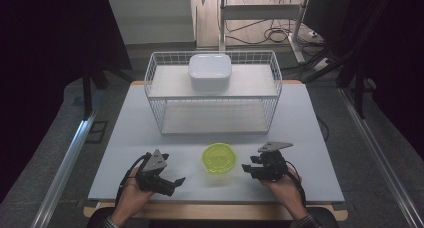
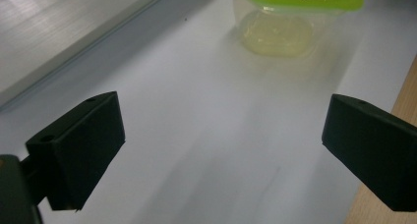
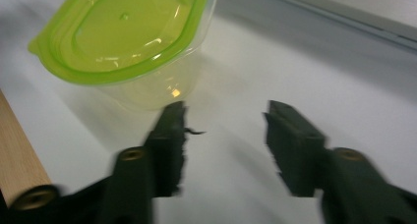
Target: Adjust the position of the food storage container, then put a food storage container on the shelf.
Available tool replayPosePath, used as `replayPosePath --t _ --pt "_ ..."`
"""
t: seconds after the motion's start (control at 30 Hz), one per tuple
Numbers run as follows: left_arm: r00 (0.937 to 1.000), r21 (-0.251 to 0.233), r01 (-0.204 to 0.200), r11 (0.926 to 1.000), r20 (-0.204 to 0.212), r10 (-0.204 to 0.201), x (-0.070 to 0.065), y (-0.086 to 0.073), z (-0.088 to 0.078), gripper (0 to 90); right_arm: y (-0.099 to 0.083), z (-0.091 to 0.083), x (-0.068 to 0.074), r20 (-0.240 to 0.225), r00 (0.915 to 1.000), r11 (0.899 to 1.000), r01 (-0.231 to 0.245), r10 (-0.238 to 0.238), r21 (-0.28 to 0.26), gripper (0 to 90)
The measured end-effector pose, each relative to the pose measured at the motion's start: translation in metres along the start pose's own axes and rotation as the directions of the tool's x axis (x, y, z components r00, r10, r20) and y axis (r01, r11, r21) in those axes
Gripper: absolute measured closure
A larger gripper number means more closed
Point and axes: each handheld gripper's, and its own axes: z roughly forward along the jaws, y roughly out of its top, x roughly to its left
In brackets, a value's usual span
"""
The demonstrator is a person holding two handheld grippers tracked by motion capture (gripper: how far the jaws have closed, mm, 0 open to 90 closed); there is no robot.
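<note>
Container with a green lid is sitting near the front of the white desk, between the two grippers and touching neither. The left gripper is hovering just to its left with jaws wide apart and nothing between them; the right gripper is hovering just to its right, jaws also parted and holding nothing. Judging from this, the clear tub looks light, so a one-sided nudge from either jaw could be sliding or tipping it rather than gripping it. The right gripper view is showing the lid's moulded top, though it is blurred, so I cannot say whether it is sealed. The high view is showing a wire basket farther back, carrying a white box.
</note>
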Motion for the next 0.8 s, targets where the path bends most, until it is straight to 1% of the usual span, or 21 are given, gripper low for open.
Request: replayPosePath --t 0.07,0.13,0.17,0.27,0.47,0.6,0.67,0.8 --pt "1.0000 -0.002 0.003 1.0000 0.008 -0.003 0.0005 -0.0009 -0.0003 0.5 -0.0006 -0.0016 -0.0037 -0.008 0.9999 1.000 -0.008 0.008 -0.019 32.1" --pt "0.9999 -0.008 0.010 0.9999 0.009 -0.010 0.0015 -0.0017 -0.0010 0.2 -0.0011 -0.0026 -0.0062 -0.008 1.0000 0.999 0.001 -0.001 -0.034 24.4" --pt "0.9999 -0.012 0.015 0.9998 0.008 -0.015 0.0020 -0.0022 -0.0014 0.1 -0.0015 -0.0028 -0.0067 -0.002 1.0000 0.999 0.001 -0.001 -0.043 22.3" --pt "0.9998 -0.014 0.020 0.9997 0.005 -0.019 0.0043 -0.0042 -0.0019 0.1 -0.0023 -0.0030 -0.0084 -0.014 0.9999 0.998 0.007 -0.008 -0.058 16.1" --pt "0.9998 -0.016 0.020 0.9997 0.001 -0.020 0.0041 -0.0044 -0.0019 0.1 -0.0032 -0.0004 -0.0083 -0.028 0.9996 0.998 0.007 -0.009 -0.060 12.0" --pt "0.9999 -0.012 0.017 0.9998 0.001 -0.017 0.0042 -0.0048 -0.0012 0.2 -0.0020 0.0002 -0.0076 -0.008 0.9999 0.998 0.014 -0.014 -0.056 9.1" --pt "0.9999 -0.013 0.017 0.9998 0.000 -0.017 0.0046 -0.0051 -0.0013 0.2 -0.0009 0.0002 -0.0074 -0.013 0.9999 0.999 0.008 -0.009 -0.054 7.1" --pt "0.9999 -0.015 0.016 0.9998 -0.004 -0.016 0.0043 -0.0046 -0.0014 0.3 0.0019 0.0008 -0.0050 -0.023 0.9997 0.999 -0.012 0.010 -0.047 6.3"
